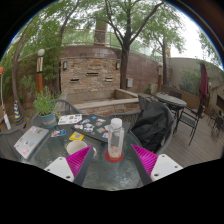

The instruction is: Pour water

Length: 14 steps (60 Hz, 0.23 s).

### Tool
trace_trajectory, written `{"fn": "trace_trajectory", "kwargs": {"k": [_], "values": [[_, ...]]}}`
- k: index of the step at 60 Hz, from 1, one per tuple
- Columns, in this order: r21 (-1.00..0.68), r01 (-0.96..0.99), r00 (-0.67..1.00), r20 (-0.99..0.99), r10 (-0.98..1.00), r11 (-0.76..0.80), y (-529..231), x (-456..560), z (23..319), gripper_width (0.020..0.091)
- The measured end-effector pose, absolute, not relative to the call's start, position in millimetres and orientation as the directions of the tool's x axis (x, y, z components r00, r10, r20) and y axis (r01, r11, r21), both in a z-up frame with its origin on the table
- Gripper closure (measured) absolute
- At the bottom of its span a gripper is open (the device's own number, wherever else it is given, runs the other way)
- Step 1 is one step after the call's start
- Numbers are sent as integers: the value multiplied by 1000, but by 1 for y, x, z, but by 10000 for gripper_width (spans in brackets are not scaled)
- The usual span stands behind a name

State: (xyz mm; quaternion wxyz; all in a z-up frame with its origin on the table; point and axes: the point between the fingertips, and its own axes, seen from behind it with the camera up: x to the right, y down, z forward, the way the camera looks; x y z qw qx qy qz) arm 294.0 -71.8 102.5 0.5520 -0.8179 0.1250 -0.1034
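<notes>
- Your gripper (112, 163) is released, fingers wide apart, gripping nothing.
- Bottle (116, 138) stands upright on the table (45, 150), just ahead of the fingers and about midway between them, untouched.
- Cap looks on, so by my read pouring hasn't begun: grasp, lift and tilt remain.
- Can't make out a cup to pour into; clutter (85, 125) beyond the bottle is too small to identify.

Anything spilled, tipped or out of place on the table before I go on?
Nothing stands out. The clear plastic bottle with a white cap stands upright on the round glass table, just ahead of the open hand-held gripper. No spill shows. Papers lie scattered behind it.
</notes>
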Motion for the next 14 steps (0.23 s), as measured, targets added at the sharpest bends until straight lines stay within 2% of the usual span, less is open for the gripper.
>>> {"fn": "trace_trajectory", "kwargs": {"k": [14], "values": [[-918, -163, 954, -53, -297, -361, -198, 209, 234, 276]]}}
